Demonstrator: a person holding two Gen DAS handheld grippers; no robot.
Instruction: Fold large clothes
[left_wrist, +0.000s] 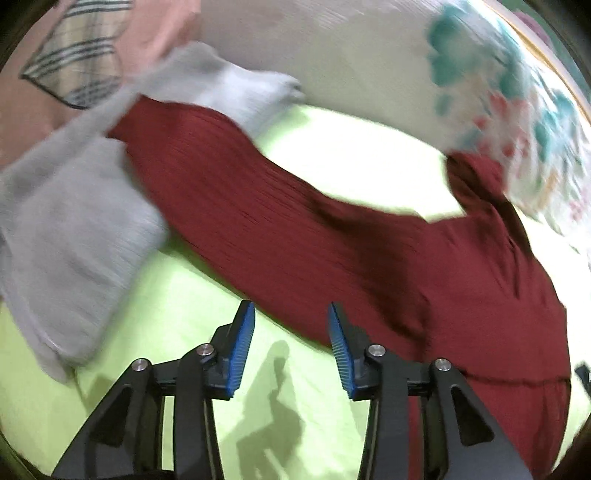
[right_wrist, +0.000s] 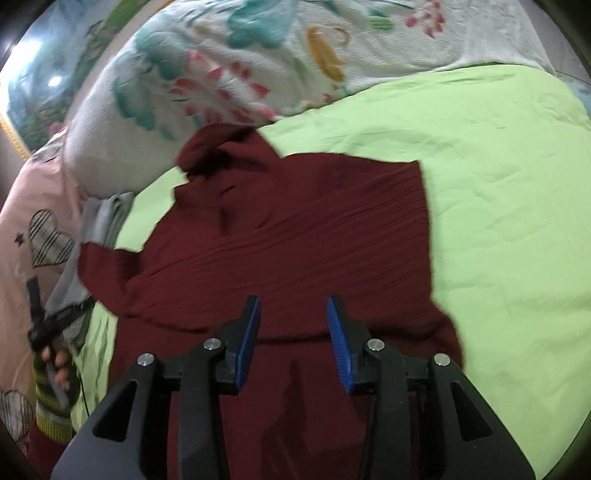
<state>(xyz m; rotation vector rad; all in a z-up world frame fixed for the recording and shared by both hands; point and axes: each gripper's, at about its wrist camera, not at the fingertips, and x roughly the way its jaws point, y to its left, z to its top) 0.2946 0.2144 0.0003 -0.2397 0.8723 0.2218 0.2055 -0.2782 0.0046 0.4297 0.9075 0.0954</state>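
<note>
Your left gripper (left_wrist: 291, 347) parted, empty, over green sheet (left_wrist: 177, 314), your right gripper (right_wrist: 293, 343) parted (nothing between) above the maroon sweater (right_wrist: 295, 229)

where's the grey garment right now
In the left wrist view the grey garment lies at the left, on the green sheet, overlapping the end of the red sweater's sleeve. The right wrist view shows it at the left edge, beside the floral pillow.

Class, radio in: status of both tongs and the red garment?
Left tongs open, empty. Right tongs open, empty. Red garment on green sheet. Grey cloth overlaps one sleeve.
</note>
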